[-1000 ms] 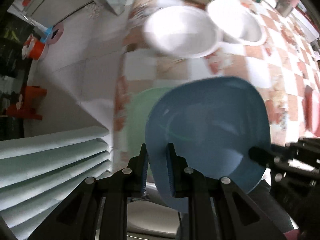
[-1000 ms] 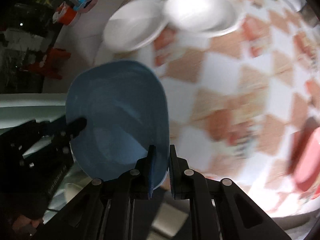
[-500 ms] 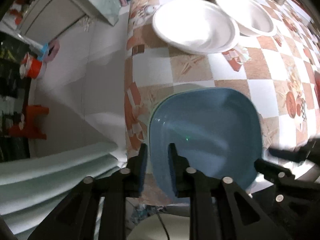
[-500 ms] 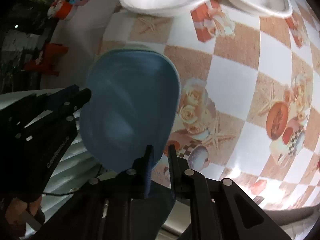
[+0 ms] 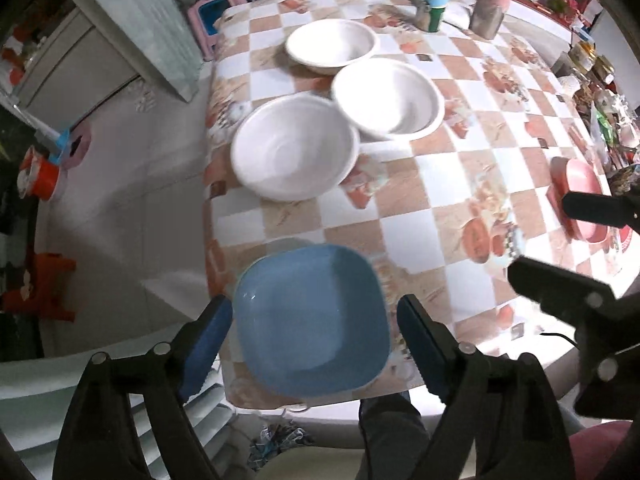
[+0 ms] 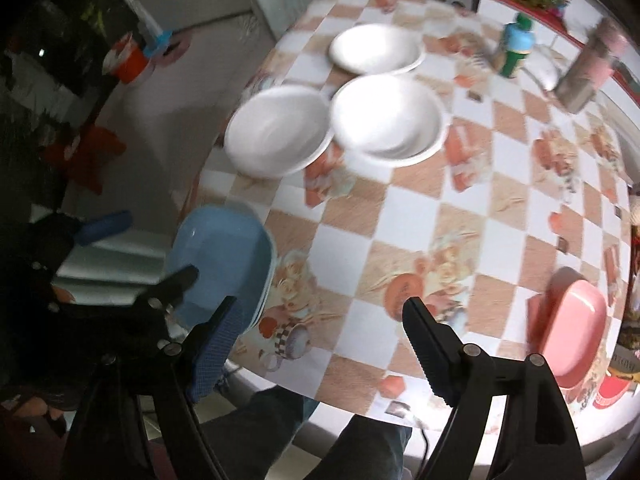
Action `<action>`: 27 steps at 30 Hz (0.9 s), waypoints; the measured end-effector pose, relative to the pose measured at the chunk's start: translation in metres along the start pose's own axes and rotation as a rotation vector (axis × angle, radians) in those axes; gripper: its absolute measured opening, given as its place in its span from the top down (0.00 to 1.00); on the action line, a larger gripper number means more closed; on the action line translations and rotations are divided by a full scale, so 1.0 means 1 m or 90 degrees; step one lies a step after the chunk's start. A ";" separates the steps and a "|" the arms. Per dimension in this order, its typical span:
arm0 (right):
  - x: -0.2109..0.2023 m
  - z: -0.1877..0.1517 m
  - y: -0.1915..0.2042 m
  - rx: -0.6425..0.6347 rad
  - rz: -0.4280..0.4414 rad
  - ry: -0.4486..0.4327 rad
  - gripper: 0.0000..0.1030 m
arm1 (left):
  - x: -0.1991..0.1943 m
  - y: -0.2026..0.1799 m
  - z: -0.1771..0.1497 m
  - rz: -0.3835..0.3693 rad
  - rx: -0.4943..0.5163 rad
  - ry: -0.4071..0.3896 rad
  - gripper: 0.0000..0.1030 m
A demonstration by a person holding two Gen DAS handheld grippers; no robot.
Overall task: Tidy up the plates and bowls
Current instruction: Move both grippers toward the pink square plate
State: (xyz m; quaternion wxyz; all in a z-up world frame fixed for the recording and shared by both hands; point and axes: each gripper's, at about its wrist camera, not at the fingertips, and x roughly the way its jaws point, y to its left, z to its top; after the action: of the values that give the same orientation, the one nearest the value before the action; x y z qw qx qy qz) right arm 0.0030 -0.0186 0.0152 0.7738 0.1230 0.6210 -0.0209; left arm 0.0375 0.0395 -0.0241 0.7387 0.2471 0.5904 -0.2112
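Both jaw pairs gape wide, gripping nothing: left gripper (image 5: 314, 332) straddles the blue plate (image 5: 312, 322), right gripper (image 6: 320, 322) hangs beside it. Plate rests at the table's (image 5: 436, 176) near corner atop a paler plate; looks light, stiff, slick plastic, so pinch the raised rim.

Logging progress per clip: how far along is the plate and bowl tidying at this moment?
Partly done. The blue plate is stacked on another pale plate at the table's near edge, only the lower one's rim showing. Nothing is in hand: the left tool and right tool are both open and empty. Left: three white bowls sit separately, unstacked, and the pink plate lies apart on the right.
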 end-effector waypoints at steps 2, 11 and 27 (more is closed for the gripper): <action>-0.002 0.005 -0.006 0.010 -0.005 -0.012 0.20 | 0.001 -0.006 0.006 0.006 0.013 -0.002 0.15; -0.015 0.006 -0.058 0.075 -0.014 -0.019 0.20 | 0.004 -0.044 0.029 0.005 0.064 -0.009 0.15; -0.020 0.000 -0.122 0.133 -0.018 -0.014 0.20 | 0.010 -0.108 0.058 -0.010 0.126 -0.001 0.15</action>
State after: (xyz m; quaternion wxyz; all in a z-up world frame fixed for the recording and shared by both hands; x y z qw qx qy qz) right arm -0.0240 -0.1395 0.0150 0.7630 0.1941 0.6087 -0.0982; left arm 0.0192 -0.0820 -0.0363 0.7094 0.3142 0.5679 -0.2747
